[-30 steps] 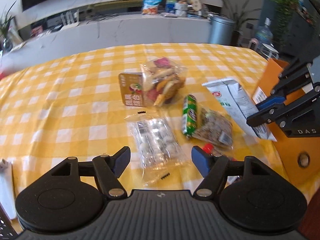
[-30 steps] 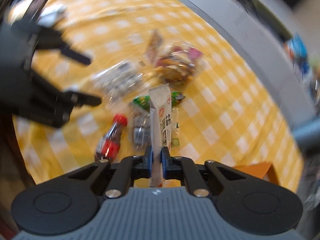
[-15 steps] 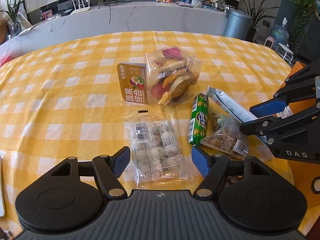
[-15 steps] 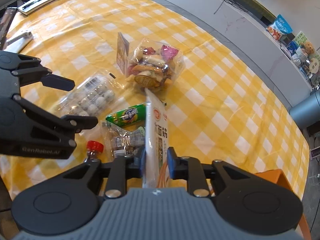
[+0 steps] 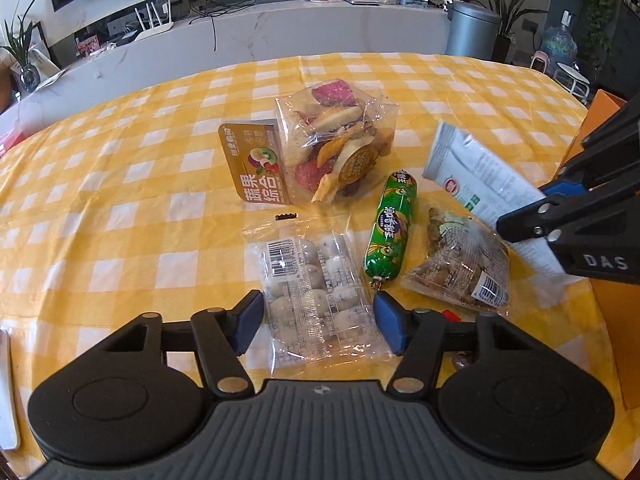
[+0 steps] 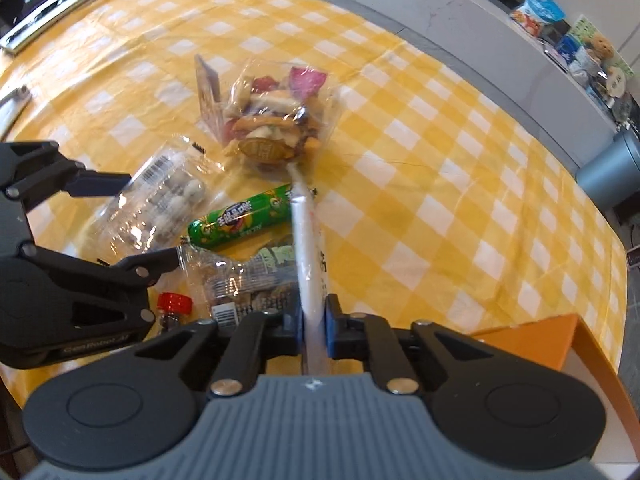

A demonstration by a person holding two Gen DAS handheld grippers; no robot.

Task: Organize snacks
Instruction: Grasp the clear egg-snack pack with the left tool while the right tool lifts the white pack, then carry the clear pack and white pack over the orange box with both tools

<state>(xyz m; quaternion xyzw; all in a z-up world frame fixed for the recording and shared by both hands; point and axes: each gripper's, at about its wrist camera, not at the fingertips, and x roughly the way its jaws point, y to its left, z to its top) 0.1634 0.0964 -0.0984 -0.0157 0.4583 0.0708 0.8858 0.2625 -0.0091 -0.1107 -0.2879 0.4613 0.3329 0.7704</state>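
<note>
Closing left gripper (image 5: 318, 316) around clear egg pack (image 5: 314, 296), flat on checked tablecloth (image 5: 120, 184); jaws just narrowed, pads not yet touching. Film slippery, crinkly, contents fragile: pinch long edges gently. Right gripper (image 6: 313, 326) clenched on white pouch (image 6: 306, 248): light, floppy, held by end seam.

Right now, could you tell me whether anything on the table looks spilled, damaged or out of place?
Nothing looks spilled or torn. The one oddity is a small red-capped bottle lying on its side, half hidden beneath the clear nut packet at the near edge.
</note>
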